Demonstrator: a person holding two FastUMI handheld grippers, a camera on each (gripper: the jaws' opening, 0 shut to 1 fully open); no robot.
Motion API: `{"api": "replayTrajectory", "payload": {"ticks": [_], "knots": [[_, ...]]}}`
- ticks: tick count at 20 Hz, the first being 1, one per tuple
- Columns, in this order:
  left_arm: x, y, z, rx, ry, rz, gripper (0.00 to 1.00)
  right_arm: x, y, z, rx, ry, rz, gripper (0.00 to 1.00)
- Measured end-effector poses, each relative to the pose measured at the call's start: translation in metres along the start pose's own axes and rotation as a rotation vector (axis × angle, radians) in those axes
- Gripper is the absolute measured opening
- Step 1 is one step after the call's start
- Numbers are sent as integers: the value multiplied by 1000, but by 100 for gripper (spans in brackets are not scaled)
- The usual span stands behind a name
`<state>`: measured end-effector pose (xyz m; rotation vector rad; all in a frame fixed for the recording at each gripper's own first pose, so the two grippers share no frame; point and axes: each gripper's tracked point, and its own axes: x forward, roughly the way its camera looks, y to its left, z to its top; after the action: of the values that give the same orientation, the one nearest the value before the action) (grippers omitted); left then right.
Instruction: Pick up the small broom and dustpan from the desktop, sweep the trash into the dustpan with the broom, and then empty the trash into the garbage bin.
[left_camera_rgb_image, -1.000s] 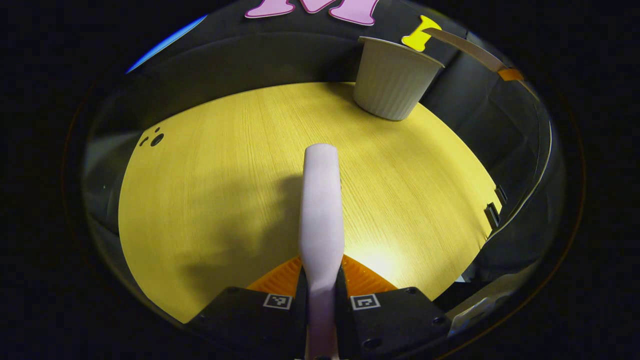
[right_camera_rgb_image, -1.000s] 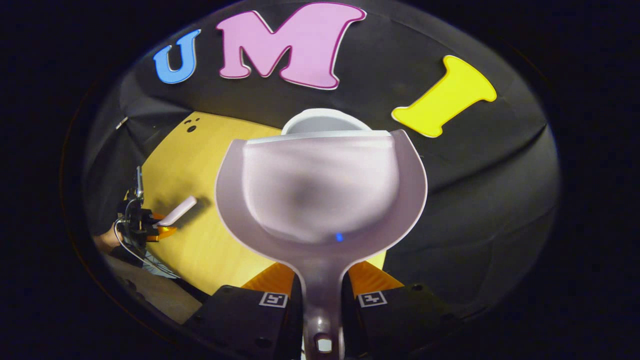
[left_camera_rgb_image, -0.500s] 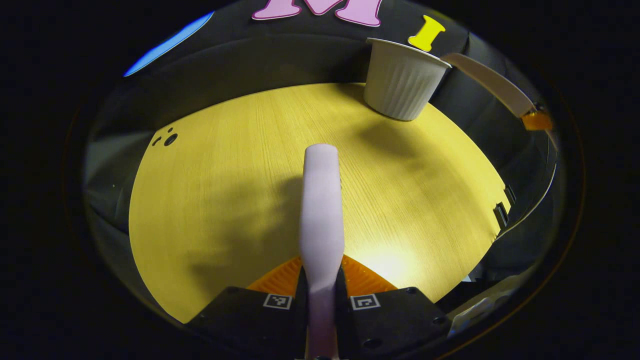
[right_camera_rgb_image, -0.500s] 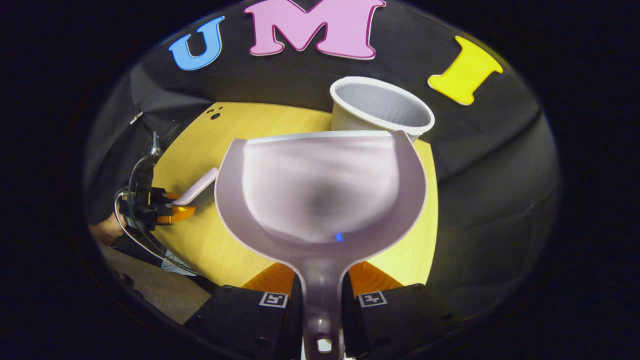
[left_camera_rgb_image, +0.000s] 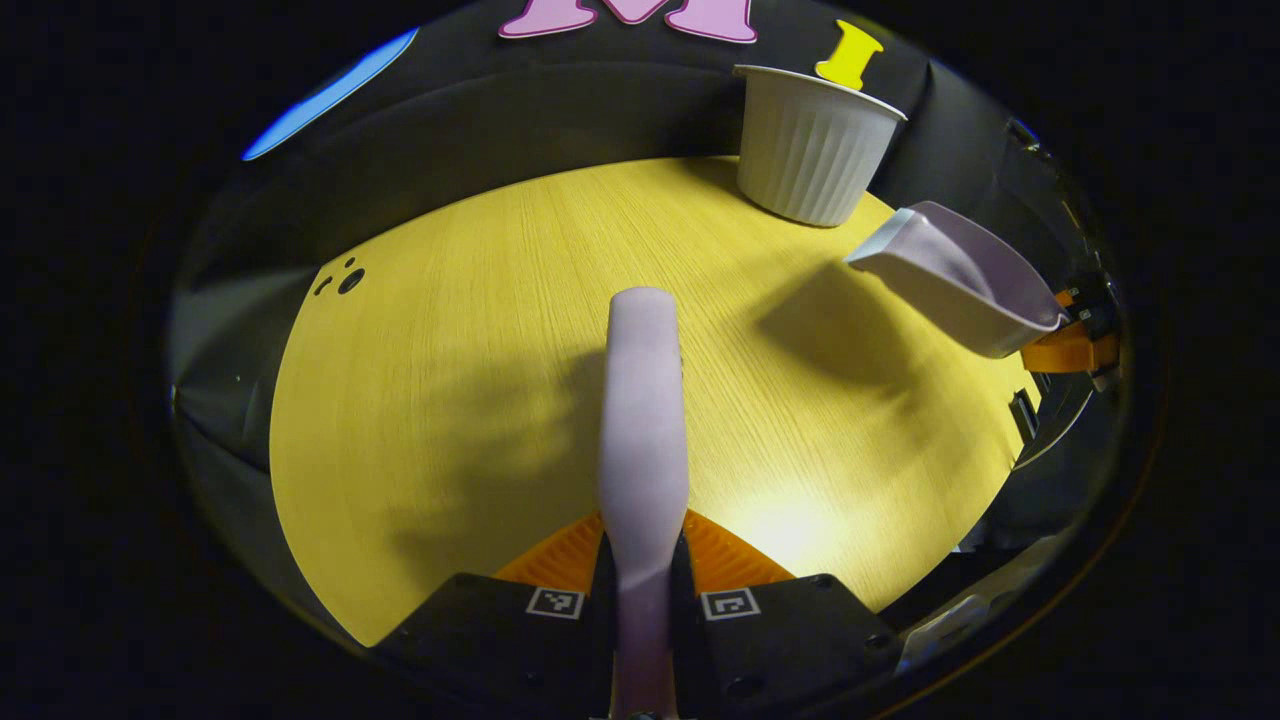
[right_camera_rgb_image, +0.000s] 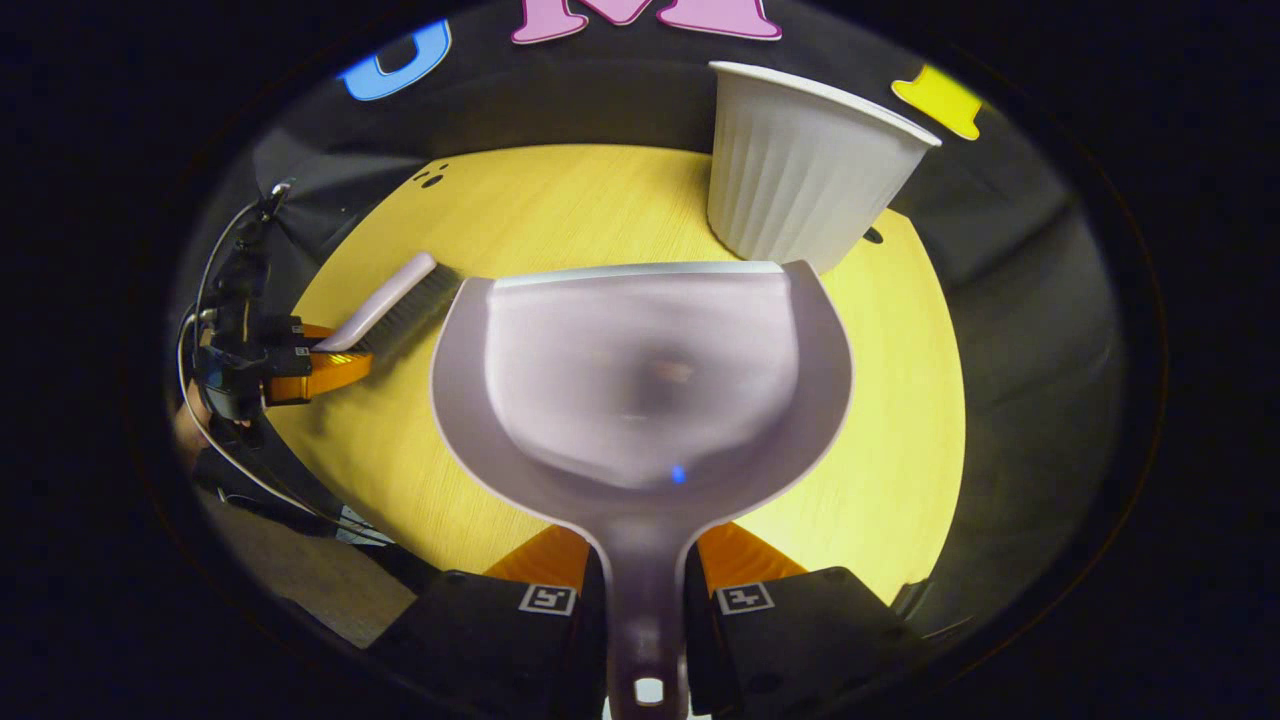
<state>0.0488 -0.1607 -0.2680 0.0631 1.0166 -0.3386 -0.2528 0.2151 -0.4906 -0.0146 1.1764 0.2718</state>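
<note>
My left gripper (left_camera_rgb_image: 642, 570) is shut on the pale broom (left_camera_rgb_image: 643, 420), which points forward over the yellow desktop (left_camera_rgb_image: 480, 330). My right gripper (right_camera_rgb_image: 645, 580) is shut on the handle of the pale dustpan (right_camera_rgb_image: 640, 380), held level above the desktop (right_camera_rgb_image: 900, 420); its pan looks bare. The white ribbed garbage bin (right_camera_rgb_image: 800, 180) stands just beyond the dustpan's front lip. In the left gripper view the bin (left_camera_rgb_image: 810, 145) is at the far right and the dustpan (left_camera_rgb_image: 950, 275) hovers near the right edge. The broom (right_camera_rgb_image: 385, 300) with its dark bristles and the left gripper (right_camera_rgb_image: 300, 370) appear at the left of the right gripper view.
Black cloth walls surround the desktop. Small dark holes (left_camera_rgb_image: 345, 280) mark the far left of the desktop. A person's hand and cables (right_camera_rgb_image: 215, 330) are behind the left gripper. The desktop's near edge drops to the floor (right_camera_rgb_image: 330, 590).
The right gripper has lowered and pulled the dustpan back from above the bin to over the desktop. The broom has stayed almost still.
</note>
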Motion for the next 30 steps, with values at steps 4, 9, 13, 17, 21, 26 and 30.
{"api": "replayTrajectory", "payload": {"ticks": [4, 9, 13, 17, 21, 26, 30], "knots": [[8, 1, -7, 21, 16, 20, 29, 37, 8, -14, 24, 24, -8, 31], [13, 2, -12, 30, 45, 48, 29, 63, 9, -27, 51, 45, -24, 31], [17, 5, -13, 13, 53, 58, 30, 71, 9, -31, 68, 61, -19, 36], [12, 10, -1, 53, 43, 88, 31, 75, 7, -34, 61, 72, -9, 38], [3, 11, 0, 71, 31, 112, 31, 61, 12, -37, 63, 59, 22, 41], [-22, 7, -5, 59, 17, 110, 28, 31, 12, -30, 87, 9, 58, 40], [-51, 2, 7, 41, -42, 114, 31, -3, 11, -21, 72, -66, 64, 37]]}}
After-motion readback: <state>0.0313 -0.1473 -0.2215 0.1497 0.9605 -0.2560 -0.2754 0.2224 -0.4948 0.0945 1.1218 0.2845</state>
